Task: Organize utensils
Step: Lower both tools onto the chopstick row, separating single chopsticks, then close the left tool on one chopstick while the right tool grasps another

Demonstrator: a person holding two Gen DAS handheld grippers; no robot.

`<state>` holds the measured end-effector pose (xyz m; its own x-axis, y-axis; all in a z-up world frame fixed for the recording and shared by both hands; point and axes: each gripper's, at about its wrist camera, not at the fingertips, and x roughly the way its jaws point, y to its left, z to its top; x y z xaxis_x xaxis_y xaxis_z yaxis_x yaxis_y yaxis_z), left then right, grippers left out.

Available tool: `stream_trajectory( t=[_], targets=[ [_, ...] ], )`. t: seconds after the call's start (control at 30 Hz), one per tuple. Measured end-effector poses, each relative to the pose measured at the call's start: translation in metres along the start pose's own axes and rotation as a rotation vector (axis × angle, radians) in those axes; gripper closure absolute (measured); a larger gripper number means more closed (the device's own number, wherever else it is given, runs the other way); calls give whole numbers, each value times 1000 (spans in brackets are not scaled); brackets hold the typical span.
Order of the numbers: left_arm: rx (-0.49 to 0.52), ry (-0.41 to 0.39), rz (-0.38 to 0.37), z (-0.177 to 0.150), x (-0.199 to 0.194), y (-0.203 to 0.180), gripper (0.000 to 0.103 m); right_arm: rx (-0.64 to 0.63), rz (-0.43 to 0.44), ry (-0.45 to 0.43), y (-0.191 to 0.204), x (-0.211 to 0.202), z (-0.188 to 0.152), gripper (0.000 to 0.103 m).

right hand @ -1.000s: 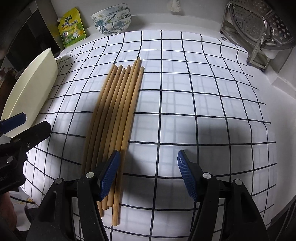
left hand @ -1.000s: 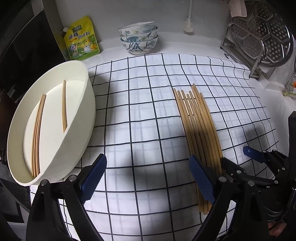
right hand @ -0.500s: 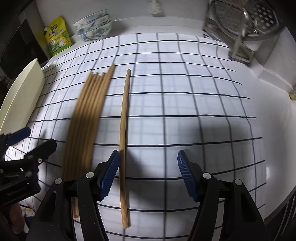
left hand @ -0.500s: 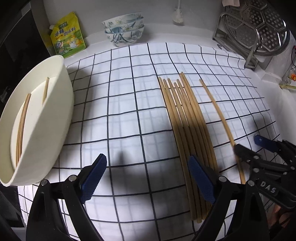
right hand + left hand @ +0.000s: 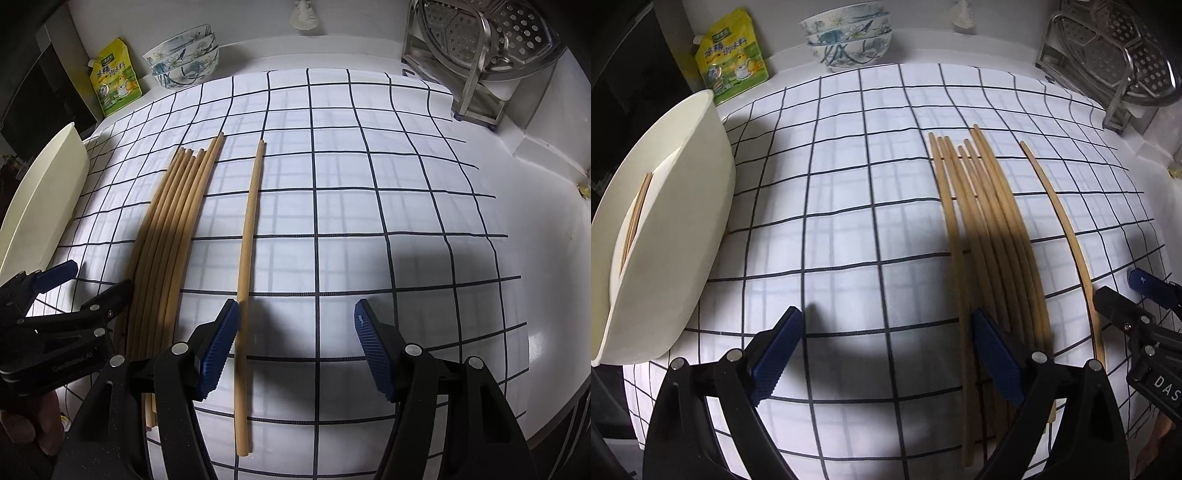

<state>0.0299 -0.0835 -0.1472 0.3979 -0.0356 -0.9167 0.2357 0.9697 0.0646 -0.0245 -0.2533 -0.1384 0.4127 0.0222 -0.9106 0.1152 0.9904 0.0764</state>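
Several wooden chopsticks lie in a bundle (image 5: 982, 236) (image 5: 173, 229) on the checked cloth (image 5: 842, 206). One single chopstick (image 5: 251, 229) (image 5: 1060, 221) lies apart, to the bundle's right. My right gripper (image 5: 297, 350) is open low over the cloth. The single chopstick's near end runs between its fingers, close beside the left pad (image 5: 218, 350), unpressed. My left gripper (image 5: 886, 354) is open and empty, with its right pad (image 5: 997, 358) over the bundle's near end. A white oval container (image 5: 676, 221) (image 5: 48, 206) at the left holds a few chopsticks (image 5: 637, 214).
Stacked patterned bowls (image 5: 849, 37) and a yellow-green pouch (image 5: 733, 55) stand at the back wall. A metal rack with a perforated steamer plate (image 5: 1108, 66) fills the back right corner. White counter (image 5: 546, 229) borders the cloth on the right.
One chopstick has been drawn out of the bundle to the right and now lies alone. The left gripper has sunk toward the cloth; both grippers stayed open.
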Motion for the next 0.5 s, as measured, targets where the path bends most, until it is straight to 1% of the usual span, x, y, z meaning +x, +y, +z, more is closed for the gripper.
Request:
stream_trajectory(
  t=[0.1, 0.23, 0.37, 0.47, 0.5],
  targets=[
    [-15, 0, 19, 1, 0, 5, 12, -10, 3, -1, 2, 1, 2, 41],
    [-30, -2, 22, 5, 1, 6, 12, -25, 1, -8, 5, 5, 4, 41],
    [-35, -10, 25, 10, 3, 4, 13, -72, -14, -26, 14, 8, 9, 41],
    [-35, -21, 13, 14, 4, 2, 20, -109, -17, -15, 22, 14, 9, 42],
    [-33, -26, 5, 15, 3, 1, 27, -121, -19, -24, 26, 15, 7, 44]
  ],
)
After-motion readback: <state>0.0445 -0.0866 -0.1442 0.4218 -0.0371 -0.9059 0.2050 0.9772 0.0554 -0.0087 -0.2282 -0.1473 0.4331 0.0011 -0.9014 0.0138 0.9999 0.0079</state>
